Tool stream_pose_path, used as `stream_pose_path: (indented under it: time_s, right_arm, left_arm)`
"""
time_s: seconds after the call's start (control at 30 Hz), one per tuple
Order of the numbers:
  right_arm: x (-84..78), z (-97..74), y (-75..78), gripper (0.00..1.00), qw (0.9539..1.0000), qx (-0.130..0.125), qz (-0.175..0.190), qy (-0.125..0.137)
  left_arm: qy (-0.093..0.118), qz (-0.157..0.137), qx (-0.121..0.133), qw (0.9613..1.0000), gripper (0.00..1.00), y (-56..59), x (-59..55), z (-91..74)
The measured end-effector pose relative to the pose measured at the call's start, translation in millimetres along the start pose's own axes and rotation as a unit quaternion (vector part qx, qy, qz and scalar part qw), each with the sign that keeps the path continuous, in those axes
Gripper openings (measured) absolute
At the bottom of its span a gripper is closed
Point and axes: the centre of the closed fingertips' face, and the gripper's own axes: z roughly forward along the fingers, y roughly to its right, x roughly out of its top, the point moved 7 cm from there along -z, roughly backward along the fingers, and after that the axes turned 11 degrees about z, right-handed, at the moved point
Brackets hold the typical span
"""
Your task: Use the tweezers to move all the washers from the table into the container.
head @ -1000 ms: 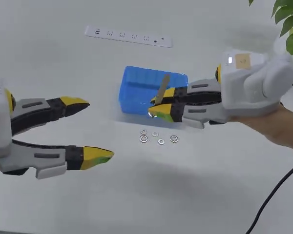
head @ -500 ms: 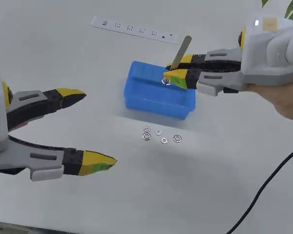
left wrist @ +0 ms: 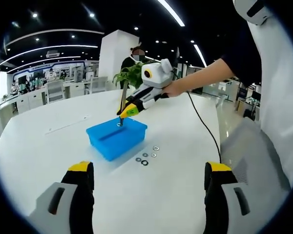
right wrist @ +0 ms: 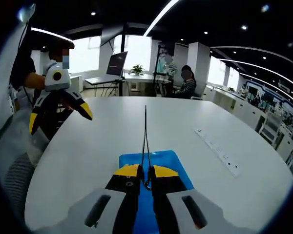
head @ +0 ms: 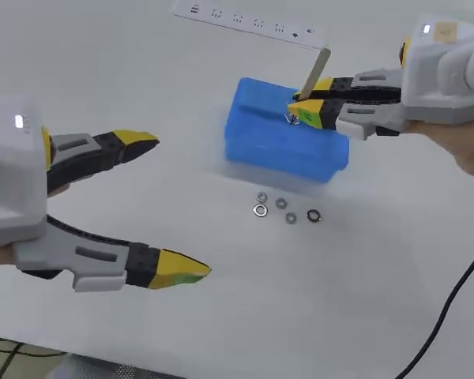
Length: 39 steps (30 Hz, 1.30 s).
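over the blue plastic container [head: 276,154] our right gripper [head: 308,112] clamps thin metal tweezers [head: 319,65] bearing a silver washer [head: 291,118]; a tilt could spill it outside. our left gripper [head: 179,205] gapes wide.

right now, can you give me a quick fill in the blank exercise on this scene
1. The right claw is shut on the ___.
2. The left claw is ___.
3. The washers lie on the table near the ___ container.
Missing words: tweezers; open; blue.
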Motion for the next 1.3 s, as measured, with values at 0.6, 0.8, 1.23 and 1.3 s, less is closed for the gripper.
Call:
stream_pose_path:
  time_s: [0.6, 0.8, 1.23, 1.3]
  right_arm:
    - [-39.8, 37.1, 14.8, 0.09, 0.9999, 0.002, 0.004, -0.016]
    - [-43.3, 34.5, 18.2, 0.09, 0.9999, 0.001, 0.011, -0.01]
    - [-42.2, 33.4, 17.0, 0.11, 0.9999, 0.002, 0.013, -0.008]
    - [-42.0, 32.9, 16.4, 0.11, 0.9999, 0.002, 0.013, -0.01]
  left_arm:
    - [-0.015, -0.035, 0.037, 0.9986, 0.99, -0.2, -4.2, -6.1]
    - [-0.021, -0.04, 0.039, 0.9982, 0.99, 5.6, -4.5, -4.8]
    - [-0.018, -0.051, 0.051, 0.9972, 0.99, 9.2, -2.9, -11.4]
    - [-0.018, -0.05, 0.052, 0.9972, 0.99, 8.8, -2.0, -10.8]
